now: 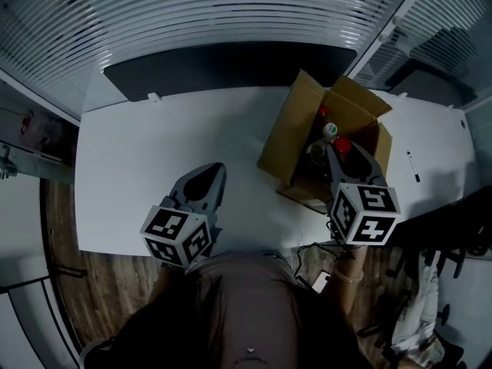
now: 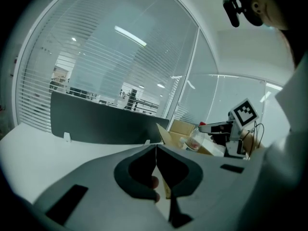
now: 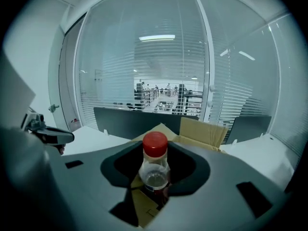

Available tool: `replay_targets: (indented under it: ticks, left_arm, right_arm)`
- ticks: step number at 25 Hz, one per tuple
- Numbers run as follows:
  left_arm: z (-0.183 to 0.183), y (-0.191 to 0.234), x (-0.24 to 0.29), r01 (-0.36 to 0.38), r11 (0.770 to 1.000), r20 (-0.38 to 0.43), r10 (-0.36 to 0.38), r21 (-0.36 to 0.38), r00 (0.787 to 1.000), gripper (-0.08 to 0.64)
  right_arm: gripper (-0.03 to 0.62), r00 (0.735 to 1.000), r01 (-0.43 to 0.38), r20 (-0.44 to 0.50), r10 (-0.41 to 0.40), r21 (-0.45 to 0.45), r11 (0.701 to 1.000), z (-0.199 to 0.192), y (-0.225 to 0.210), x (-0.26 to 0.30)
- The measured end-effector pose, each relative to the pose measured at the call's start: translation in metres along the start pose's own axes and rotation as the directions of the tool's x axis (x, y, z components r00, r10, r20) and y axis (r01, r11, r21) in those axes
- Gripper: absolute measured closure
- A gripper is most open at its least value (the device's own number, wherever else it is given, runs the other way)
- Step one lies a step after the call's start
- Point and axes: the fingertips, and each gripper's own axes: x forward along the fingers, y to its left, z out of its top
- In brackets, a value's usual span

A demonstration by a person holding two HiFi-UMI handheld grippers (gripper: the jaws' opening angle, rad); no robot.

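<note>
Pinches red-capped bottle (image 3: 154,165) in right tool (image 1: 346,156), upright, over open cardboard box (image 1: 288,141) on worktop's (image 1: 154,167) right side. Holds left tool (image 2: 156,150) pressed together, nothing in it, above worktop, well apart from box.

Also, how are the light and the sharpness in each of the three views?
Head view: dim and bluish, the white table brightest, the lap nearly black. Left gripper view: strong fisheye bending, dark corners, left tongs slightly soft. Right gripper view: red-capped bottle sharp, lamp streaks on the glass wall.
</note>
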Motion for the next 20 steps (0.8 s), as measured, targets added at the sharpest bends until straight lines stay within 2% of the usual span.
replay_targets:
  ticks: [13,20]
  left_arm:
    - [0.002,0.015,-0.035,0.002,1.0,0.028,-0.002,-0.006,1.0,0.549]
    - [-0.001,0.016,-0.051,0.024,1.0,0.042,-0.023,-0.013,0.999,0.549]
  right_arm:
    - [0.423,0.991,0.042,0.129,-0.033,-0.069,0.997,0.054,0.026,-0.047]
    - [0.425,0.981,0.035,0.191,-0.019,-0.081,0.996,0.071,0.047,-0.074]
